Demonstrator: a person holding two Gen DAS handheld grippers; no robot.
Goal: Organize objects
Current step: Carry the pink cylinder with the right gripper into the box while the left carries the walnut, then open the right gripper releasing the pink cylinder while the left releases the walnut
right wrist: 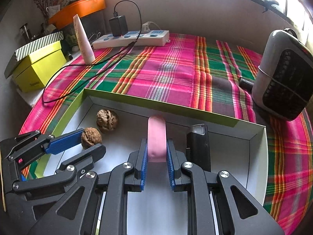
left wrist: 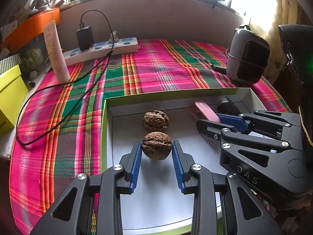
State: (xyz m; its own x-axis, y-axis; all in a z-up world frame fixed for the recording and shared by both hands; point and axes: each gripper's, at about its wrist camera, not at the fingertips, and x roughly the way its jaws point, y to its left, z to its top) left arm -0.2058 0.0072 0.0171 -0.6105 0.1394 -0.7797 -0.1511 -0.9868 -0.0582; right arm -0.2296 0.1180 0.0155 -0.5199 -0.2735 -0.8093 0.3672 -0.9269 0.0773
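Note:
A shallow white box with green sides (left wrist: 104, 129) (right wrist: 256, 148) lies on the plaid cloth. My left gripper (left wrist: 156, 146) (right wrist: 89, 144) is shut on a brown walnut (left wrist: 156, 145) (right wrist: 91, 137) and holds it just above the box floor. A second walnut (left wrist: 155, 120) (right wrist: 107, 120) lies on the box floor just beyond it. My right gripper (right wrist: 156, 152) (left wrist: 221, 120) is shut on a flat pink stick (right wrist: 156, 137) (left wrist: 207, 110) inside the box. A black lighter-like object (right wrist: 198, 148) (left wrist: 228, 106) stands in the box's right corner.
Behind the box are a white power strip with a black charger and cable (left wrist: 101, 48) (right wrist: 133, 37), a white tube (left wrist: 56, 52) (right wrist: 83, 41), yellow boxes (left wrist: 9, 96) (right wrist: 37, 68) at left, an orange tray (right wrist: 78, 9) and a grey fan heater (left wrist: 247, 56) (right wrist: 283, 74) at right.

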